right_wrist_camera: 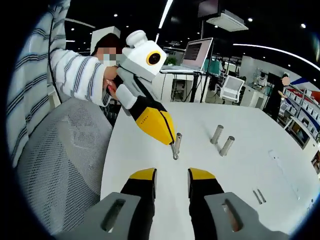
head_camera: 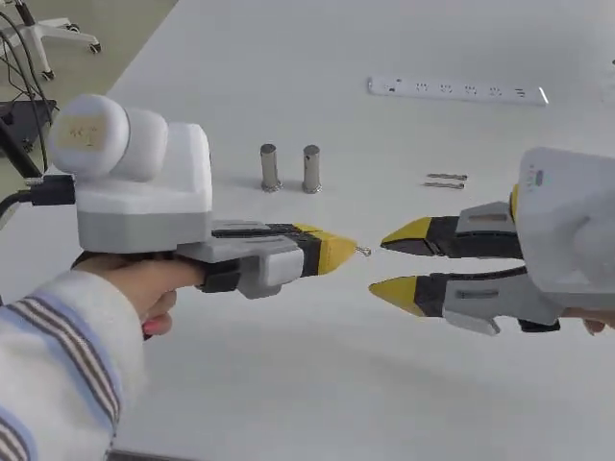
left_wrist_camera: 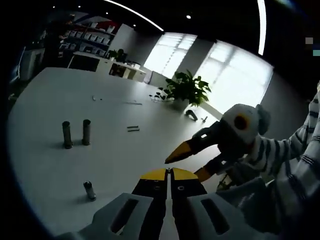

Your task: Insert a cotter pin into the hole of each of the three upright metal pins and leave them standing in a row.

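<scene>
Your left gripper (head_camera: 350, 252) barely pinched the cotter pin (head_camera: 364, 252); your spread right gripper (head_camera: 379, 264) risked knocking it loose.

Cotter pins (head_camera: 445, 181) right of upright pins (head_camera: 290, 169)

Bright, even light fills the head view, and the white table (head_camera: 317, 384) is almost washed out, with no hard glare. The two upright metal pins (head_camera: 270, 167) cast only short, faint shadows at their bases. The striped sleeve (head_camera: 58, 375) at the near corner is soft and out of focus.

The left gripper view is far dimmer. The windows (left_wrist_camera: 235, 75) are blown out and backlight the scene, the table reads grey-blue, and a ceiling strip (left_wrist_camera: 261, 25) flares white. Shadows beside the pins are darker here.

The right gripper view is moderately lit from overhead strips (right_wrist_camera: 165, 12). The cotter pin (right_wrist_camera: 174, 152) is a small, soft glint. Both round views bend straight lines towards their edges
</scene>
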Available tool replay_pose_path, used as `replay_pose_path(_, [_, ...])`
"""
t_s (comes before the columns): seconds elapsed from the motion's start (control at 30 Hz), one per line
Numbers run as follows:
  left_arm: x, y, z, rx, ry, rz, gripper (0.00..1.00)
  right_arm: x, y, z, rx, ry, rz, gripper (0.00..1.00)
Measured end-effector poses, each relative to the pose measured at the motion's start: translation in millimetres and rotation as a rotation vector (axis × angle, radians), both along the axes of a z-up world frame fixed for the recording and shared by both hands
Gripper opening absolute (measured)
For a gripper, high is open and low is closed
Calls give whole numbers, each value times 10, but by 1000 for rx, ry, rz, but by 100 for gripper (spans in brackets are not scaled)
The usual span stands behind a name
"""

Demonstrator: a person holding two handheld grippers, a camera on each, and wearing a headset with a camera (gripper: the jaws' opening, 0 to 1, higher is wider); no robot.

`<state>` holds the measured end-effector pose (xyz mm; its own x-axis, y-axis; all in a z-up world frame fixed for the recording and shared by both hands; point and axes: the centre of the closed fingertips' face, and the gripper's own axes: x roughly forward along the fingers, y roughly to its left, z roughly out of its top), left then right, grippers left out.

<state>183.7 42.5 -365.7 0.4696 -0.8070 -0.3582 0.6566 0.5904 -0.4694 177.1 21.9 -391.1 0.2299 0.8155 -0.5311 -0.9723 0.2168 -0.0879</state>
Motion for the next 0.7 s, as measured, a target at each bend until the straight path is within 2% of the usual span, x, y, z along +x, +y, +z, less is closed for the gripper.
replay_pose_path(0.03, [0, 3, 6, 2, -7, -2, 0, -5, -5, -2, 17, 31, -5, 20])
replay_pose_path(0.13, [-8, 10, 30, 10, -34, -10, 0, -18, -10, 2, 48, 80, -4, 20])
replay_pose_path(0.27, [-51, 9, 29, 66, -95, -58, 0, -66, 19, 35, 112, 159, 1, 20])
replay_pose_path(0.3, [-61, 9, 27, 78, -105, -68, 0, -67, 21, 38, 120, 168, 0, 20])
replay_pose_path(0.33, [-72, 6, 38, 96, -129, -81, 0, -50, 24, 42, 130, 177, -11, 21])
replay_pose_path(0.5, [-101, -36, 120, 119, -210, -138, 0, -83, 56, 63, 162, 216, 1, 20])
replay_pose_path(0.7, [-163, -102, 126, 143, -268, -203, 0, -113, 78, 88, 167, 219, 30, 14])
